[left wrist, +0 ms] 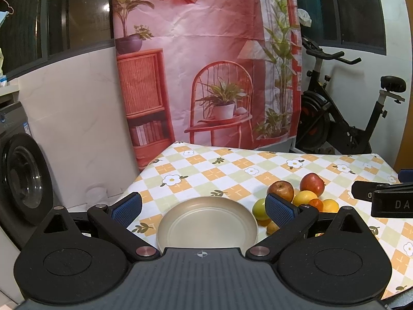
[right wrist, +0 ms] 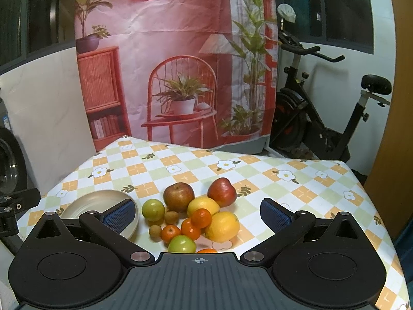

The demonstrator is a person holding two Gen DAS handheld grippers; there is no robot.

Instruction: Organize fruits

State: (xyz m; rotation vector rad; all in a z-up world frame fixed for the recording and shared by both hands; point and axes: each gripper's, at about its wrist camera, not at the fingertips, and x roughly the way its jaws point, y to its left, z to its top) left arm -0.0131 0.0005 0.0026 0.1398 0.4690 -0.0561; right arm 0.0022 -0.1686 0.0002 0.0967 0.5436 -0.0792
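A beige plate (left wrist: 206,222) sits empty on the checked tablecloth, also in the right wrist view (right wrist: 77,206). My left gripper (left wrist: 204,209) is open above it, holding nothing. A pile of fruit lies right of the plate: two red apples (right wrist: 179,196) (right wrist: 222,192), two lemons (right wrist: 222,226) (right wrist: 203,206), two green fruits (right wrist: 153,209) (right wrist: 181,243), several small oranges (right wrist: 201,217) and small brown fruits (right wrist: 171,217). My right gripper (right wrist: 197,215) is open above the pile, holding nothing. In the left wrist view the apples (left wrist: 280,190) (left wrist: 311,184) show right of the plate.
The table (right wrist: 309,180) carries a flowered checked cloth and drops off at left and right. A printed pink backdrop (left wrist: 206,64) hangs behind it. An exercise bike (right wrist: 322,118) stands at the back right, a washing machine (left wrist: 18,180) at the left.
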